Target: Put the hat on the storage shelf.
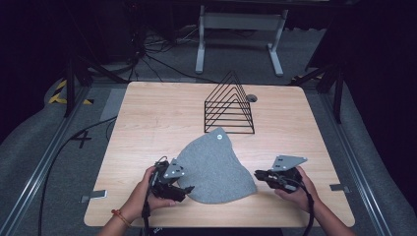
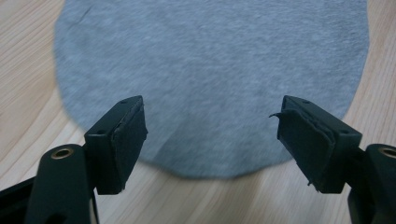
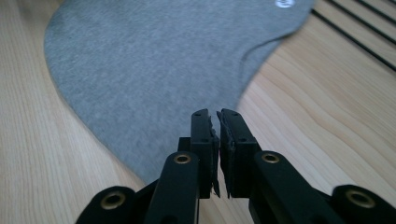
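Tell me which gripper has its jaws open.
The left gripper: its jaws stand wide apart over the grey cloth. The right gripper has its jaws shut.

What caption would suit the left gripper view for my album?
Left hand-held gripper, jaws wide open, poised over the rounded edge of a grey felt cloth on a wooden table.

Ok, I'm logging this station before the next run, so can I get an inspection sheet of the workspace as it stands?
Surface: light wooden table, rounded corners, a small round grommet hole near the far edge.
Job's things: grey felt piece lying flat at the near middle; black wire rack standing behind it.
Clutter: nothing seen.
Grippers: left claw open, jaws wide over the felt's rounded edge; right claw shut, empty, at the felt's right corner.
Cables: one trails from each gripper toward the person; more lie on the floor at left and behind.
Surroundings: dark room, white table frame beyond, grey floor.
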Demonstrator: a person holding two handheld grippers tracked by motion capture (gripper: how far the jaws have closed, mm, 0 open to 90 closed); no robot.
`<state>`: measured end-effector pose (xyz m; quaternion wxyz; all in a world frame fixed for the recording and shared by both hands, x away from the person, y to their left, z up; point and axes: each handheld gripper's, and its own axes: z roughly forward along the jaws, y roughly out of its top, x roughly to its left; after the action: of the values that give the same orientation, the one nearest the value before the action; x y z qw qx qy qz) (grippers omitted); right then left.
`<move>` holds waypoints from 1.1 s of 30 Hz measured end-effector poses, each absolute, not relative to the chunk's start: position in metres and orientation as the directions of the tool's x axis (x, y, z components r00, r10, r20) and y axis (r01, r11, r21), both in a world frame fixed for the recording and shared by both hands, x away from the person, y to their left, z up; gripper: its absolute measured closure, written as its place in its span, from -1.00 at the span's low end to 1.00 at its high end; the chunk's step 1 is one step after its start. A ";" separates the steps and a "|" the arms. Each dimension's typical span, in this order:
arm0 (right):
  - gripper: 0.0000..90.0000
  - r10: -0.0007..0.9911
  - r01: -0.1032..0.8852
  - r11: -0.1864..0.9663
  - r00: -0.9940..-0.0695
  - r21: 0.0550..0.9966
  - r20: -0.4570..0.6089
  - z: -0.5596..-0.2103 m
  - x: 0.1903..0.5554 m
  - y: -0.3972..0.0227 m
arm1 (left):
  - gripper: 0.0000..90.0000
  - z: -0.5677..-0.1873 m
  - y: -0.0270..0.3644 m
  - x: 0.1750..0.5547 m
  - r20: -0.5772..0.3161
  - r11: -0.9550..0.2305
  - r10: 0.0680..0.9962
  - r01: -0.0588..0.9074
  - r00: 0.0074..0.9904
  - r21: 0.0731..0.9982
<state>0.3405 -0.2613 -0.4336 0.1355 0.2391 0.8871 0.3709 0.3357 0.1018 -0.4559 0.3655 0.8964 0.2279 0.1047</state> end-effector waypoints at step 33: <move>0.94 0.373 0.302 0.695 -0.927 0.652 0.032 -0.457 0.306 -0.203 | -0.62 -0.470 0.096 0.377 0.054 -0.618 0.574 0.389 0.817 0.683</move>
<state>0.3062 -0.2032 -0.4565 0.0514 0.1834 0.9193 0.3445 0.3771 0.0961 -0.4702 0.3433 0.8893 0.2706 0.1346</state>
